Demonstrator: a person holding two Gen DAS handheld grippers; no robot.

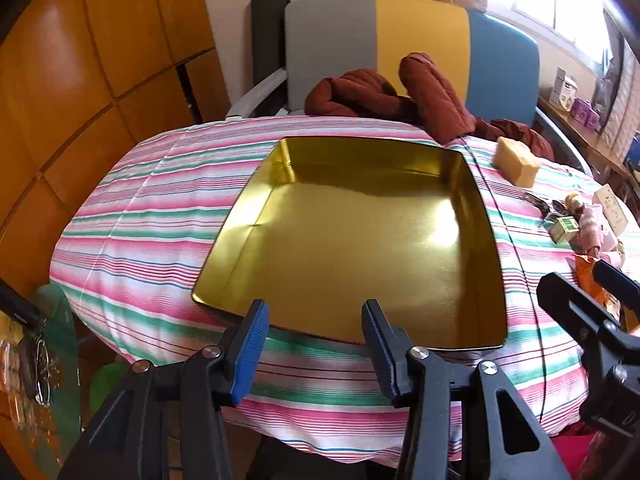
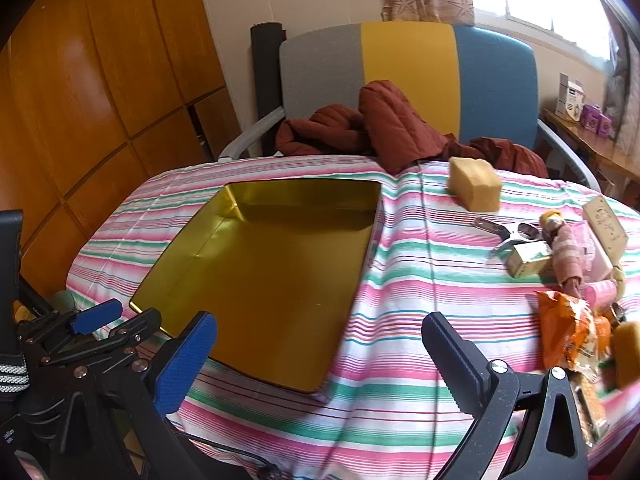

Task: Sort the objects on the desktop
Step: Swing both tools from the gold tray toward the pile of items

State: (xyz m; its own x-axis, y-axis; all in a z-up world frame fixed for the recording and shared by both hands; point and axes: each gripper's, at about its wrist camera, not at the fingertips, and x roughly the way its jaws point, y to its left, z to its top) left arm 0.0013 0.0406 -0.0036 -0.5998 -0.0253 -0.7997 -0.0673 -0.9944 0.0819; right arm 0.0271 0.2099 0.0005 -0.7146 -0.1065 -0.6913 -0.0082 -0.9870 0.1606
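Note:
An empty gold tin tray [image 1: 248,216] [image 2: 168,276] lies on the striped tablecloth. My left gripper [image 1: 316,322] is open and empty at the tray's near edge. My right gripper [image 2: 320,344] is open wide and empty, just right of the tray's near corner; it also shows in the left wrist view [image 1: 576,284]. A yellow sponge block [image 1: 516,162] [image 2: 476,184] lies at the far right. A pile of small things lies at the right: an orange packet [image 2: 572,328], a small green box [image 1: 564,229] [image 2: 528,258], a pink doll [image 2: 568,252], a metal tool [image 2: 500,232].
A chair with a grey, yellow and blue back [image 1: 400,40] stands behind the table with a dark red quilted garment [image 1: 400,96] draped onto the table's far edge. A wooden cabinet [image 1: 80,80] is on the left. A thin black cable [image 1: 516,240] runs across the cloth right of the tray.

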